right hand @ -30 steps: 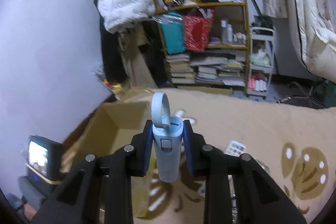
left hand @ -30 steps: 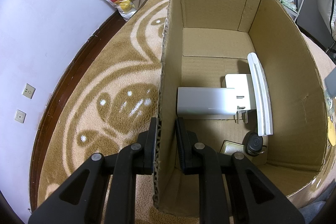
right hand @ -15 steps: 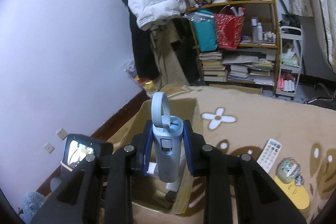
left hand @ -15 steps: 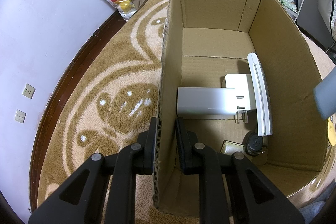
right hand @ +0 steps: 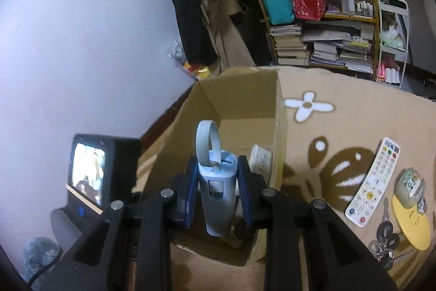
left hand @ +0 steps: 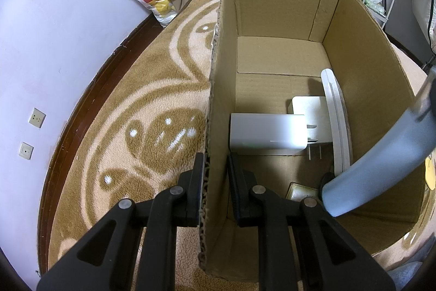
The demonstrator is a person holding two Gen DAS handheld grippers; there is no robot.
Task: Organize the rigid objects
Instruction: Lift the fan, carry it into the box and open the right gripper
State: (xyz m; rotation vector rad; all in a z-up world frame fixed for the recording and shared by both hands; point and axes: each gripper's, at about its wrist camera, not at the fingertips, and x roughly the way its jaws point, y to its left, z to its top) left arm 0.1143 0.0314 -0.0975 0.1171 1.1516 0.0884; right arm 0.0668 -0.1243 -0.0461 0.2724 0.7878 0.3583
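Left wrist view: left gripper (left hand: 215,176) pinching the cardboard box (left hand: 362,89) wall, steadying it; blue-grey handheld fan (left hand: 381,154) slanting in from the right, base lowest, above the white charger (left hand: 267,134).

Right wrist view: right gripper (right hand: 216,191) clamping the fan upright, hanging over the box's near end. Sitting on tan patterned carpet (right hand: 327,105); remote (right hand: 374,177) lying well apart.
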